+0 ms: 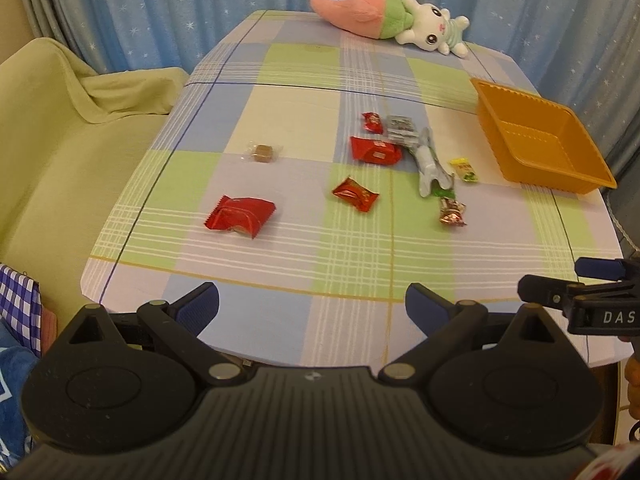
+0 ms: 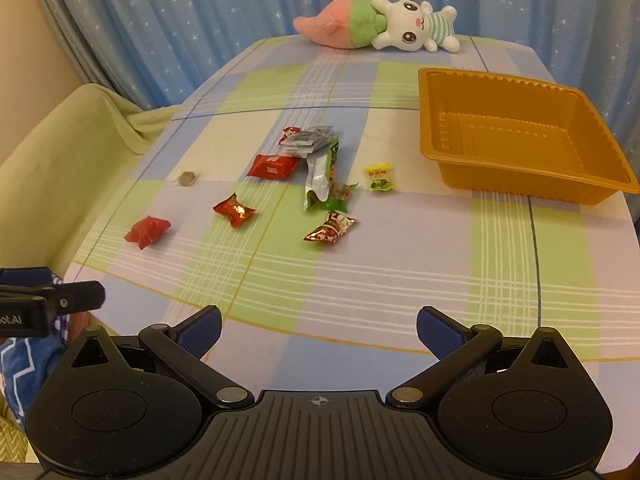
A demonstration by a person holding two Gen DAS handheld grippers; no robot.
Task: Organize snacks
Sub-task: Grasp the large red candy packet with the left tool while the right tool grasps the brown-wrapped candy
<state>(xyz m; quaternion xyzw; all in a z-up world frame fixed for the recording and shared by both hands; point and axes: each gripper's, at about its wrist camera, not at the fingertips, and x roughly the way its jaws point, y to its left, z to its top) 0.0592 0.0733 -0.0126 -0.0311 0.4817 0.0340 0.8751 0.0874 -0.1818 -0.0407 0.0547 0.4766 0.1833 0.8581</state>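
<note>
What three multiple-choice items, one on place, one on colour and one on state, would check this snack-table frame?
1. Where does the plush toy lie?
A. inside the tray
B. at the table's far edge by the curtain
C. on the sofa

2. What colour is the tray?
A. orange
B. white
C. green

3. What state is the right gripper in?
A. shut on a red packet
B. shut on nothing
C. open, holding nothing

Answers:
1 B, it lies on the tablecloth right in front of the blue curtain.
2 A, its walls and floor are orange in both views.
3 C, its blue pads stand wide apart over the near table edge, and the snacks, such as the yellow candy, lie farther off.
</note>
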